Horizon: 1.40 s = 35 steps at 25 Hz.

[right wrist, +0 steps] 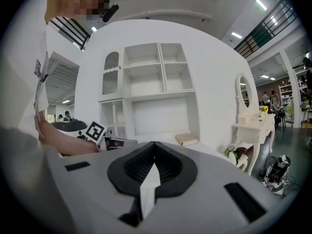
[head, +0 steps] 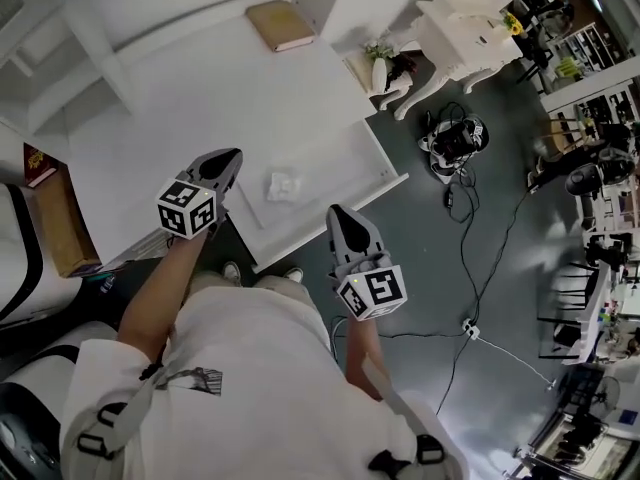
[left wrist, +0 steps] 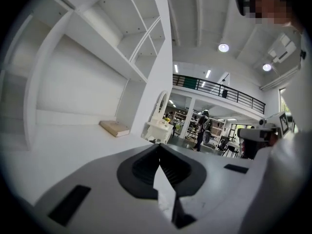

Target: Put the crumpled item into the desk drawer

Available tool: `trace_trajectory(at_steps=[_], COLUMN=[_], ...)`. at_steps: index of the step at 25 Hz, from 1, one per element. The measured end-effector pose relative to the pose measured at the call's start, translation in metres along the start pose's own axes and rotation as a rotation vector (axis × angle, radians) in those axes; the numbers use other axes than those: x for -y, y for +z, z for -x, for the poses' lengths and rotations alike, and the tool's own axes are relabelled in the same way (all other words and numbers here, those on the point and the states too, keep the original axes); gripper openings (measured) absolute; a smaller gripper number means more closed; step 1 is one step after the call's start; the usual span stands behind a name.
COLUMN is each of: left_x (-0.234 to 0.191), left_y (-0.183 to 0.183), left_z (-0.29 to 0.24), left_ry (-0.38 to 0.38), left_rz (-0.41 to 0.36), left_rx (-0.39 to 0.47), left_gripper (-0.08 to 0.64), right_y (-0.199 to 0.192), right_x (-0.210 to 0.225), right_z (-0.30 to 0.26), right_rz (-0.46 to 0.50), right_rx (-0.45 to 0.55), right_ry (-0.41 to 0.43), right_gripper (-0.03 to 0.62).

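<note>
The left gripper [left wrist: 160, 152] has its jaws pressed together with nothing between them. The right gripper [right wrist: 153, 150] is likewise closed and empty. In the head view both hang at lower centre of the frame, either side of the crumpled item [head: 283, 185]. It lies mid-frame in what looks like the pulled-out drawer [head: 330, 153] of the white table [head: 170, 98]. The risk I see is a hard shove on the drawer front, which could bounce the light wad up so that it jams under the table's edge.

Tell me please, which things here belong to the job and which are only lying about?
Job: crumpled item, lying in the open desk drawer; left gripper and right gripper, both shut, empty.
Lying about: tan book on the desk; red book; white vanity table.
</note>
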State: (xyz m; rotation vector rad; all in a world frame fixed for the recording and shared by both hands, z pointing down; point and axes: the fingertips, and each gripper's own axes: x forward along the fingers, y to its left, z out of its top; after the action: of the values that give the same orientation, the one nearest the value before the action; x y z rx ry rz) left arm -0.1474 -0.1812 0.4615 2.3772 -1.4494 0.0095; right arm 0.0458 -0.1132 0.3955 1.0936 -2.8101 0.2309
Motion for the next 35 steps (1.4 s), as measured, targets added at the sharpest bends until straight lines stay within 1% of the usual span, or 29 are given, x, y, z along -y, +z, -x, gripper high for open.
trace_trajectory(at_steps=[3, 8, 11, 13, 15, 21, 23, 25, 30, 35], left_x=[0.01, 0.022, 0.023, 0.024, 0.027, 0.029, 0.025, 0.018, 0.008, 0.025], left_y=[0.037, 0.09, 0.126, 0.147, 0.166, 0.207, 0.212, 0.21, 0.198, 0.182], left_z=[0.019, 0.049, 0.066, 0.082, 0.099, 0.138, 0.148, 0.157, 0.177, 0.177], left_ry=[-0.001, 0.004, 0.024, 0.043, 0.057, 0.111, 0.143, 0.175, 0.235, 0.27], left_rz=[-0.073, -0.164, -0.229, -0.247, -0.248, -0.292, -0.325, -0.354, -0.325, -0.323], left_rx=[0.057, 0.15, 0.216, 0.269, 0.313, 0.402, 0.409, 0.399, 0.407, 0.43], left_gripper=[0.015, 0.015, 0.015, 0.015, 0.015, 0.015, 0.017, 0.017, 0.017, 0.017], right_y=[0.01, 0.026, 0.037, 0.046, 0.057, 0.095, 0.104, 0.109, 0.116, 0.103], right_x=[0.006, 0.015, 0.018, 0.015, 0.011, 0.009, 0.008, 0.006, 0.012, 0.032], right_z=[-0.005, -0.016, -0.023, -0.024, -0.021, -0.018, -0.017, -0.013, 0.001, 0.02], right_rz=[0.02, 0.033, 0.039, 0.054, 0.077, 0.108, 0.11, 0.115, 0.126, 0.125], right_rx=[0.007, 0.026, 0.05, 0.058, 0.069, 0.12, 0.13, 0.131, 0.132, 0.128], right_ry=[-0.001, -0.004, -0.007, -0.006, -0.008, -0.004, -0.005, -0.005, -0.021, -0.043], right_gripper=[0.009, 0.009, 0.009, 0.009, 0.009, 0.009, 0.009, 0.009, 0.009, 0.009])
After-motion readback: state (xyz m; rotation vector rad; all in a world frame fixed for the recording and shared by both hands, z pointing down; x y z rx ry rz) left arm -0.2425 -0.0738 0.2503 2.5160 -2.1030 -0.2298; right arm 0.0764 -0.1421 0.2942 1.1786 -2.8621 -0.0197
